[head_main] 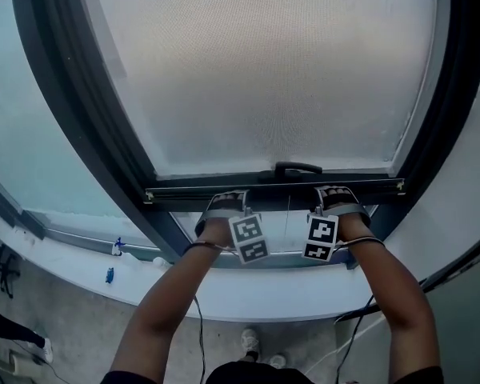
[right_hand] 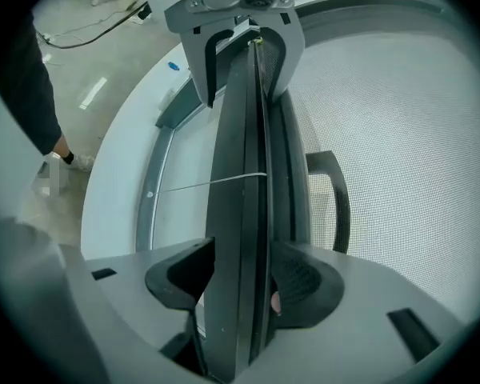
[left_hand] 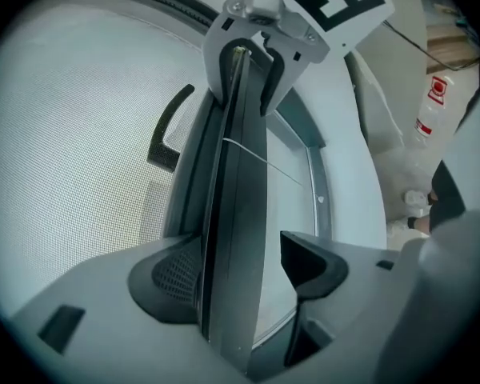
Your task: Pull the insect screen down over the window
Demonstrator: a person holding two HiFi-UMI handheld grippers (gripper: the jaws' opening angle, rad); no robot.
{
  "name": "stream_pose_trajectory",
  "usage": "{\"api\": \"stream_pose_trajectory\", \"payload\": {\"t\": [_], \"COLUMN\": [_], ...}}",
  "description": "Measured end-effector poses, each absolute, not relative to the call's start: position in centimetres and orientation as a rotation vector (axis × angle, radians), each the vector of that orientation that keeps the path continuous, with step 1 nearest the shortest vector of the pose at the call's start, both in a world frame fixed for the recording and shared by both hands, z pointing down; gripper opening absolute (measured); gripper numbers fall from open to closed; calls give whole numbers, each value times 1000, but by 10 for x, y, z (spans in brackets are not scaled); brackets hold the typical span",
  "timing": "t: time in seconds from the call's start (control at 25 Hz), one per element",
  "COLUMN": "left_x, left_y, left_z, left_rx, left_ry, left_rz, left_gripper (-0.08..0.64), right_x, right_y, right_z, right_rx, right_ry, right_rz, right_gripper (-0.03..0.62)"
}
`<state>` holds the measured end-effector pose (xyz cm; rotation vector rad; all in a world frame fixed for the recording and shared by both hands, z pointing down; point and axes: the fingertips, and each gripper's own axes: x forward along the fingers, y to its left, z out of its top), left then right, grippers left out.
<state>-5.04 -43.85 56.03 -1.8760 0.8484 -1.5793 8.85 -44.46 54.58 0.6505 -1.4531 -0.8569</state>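
Plainly the insect screen (head_main: 256, 70) is most of the way down: its mesh fills the upper middle of the head view and its dark bottom bar (head_main: 272, 189) lies across the centre, with a narrow strip of window still uncovered below it. The mesh looks light, soft and easy to tear, so the stiff bar is the place to take hold, on either side of the curved handle (head_main: 298, 168). It likely wants an even pull so that it does not jam in the dark window frame (head_main: 80, 110), and a spring roller may tug back. The left gripper (head_main: 226, 204), lower centre-left, straddles the bar with jaws spread, one pad against it and the other just clear. The right gripper (head_main: 334, 196), lower centre-right, is pinched on the bar. Below them curves a smooth white sill (head_main: 248, 298), and under it a grey floor (head_main: 64, 326) with a trailing cable (head_main: 201, 338) at the lower edge
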Motion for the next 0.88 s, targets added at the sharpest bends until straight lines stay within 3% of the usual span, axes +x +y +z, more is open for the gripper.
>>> {"api": "stream_pose_trajectory", "payload": {"t": [0.56, 0.68, 0.88], "left_x": [-27, -21, -16], "left_y": [-389, -371, -335], "left_z": [499, 485, 458], "left_rx": [-2307, -2364, -2395], "left_ry": [1220, 1304, 1419], "left_rz": [-1000, -847, -536], "left_gripper": [313, 302, 201], "right_x": [69, 65, 67], "right_y": [-396, -374, -334], "right_z": [494, 474, 445], "right_rx": [1020, 1177, 1392], "right_ry": [-1775, -1914, -2081], "right_rz": [-813, -746, -649], "right_gripper": [224, 187, 103]}}
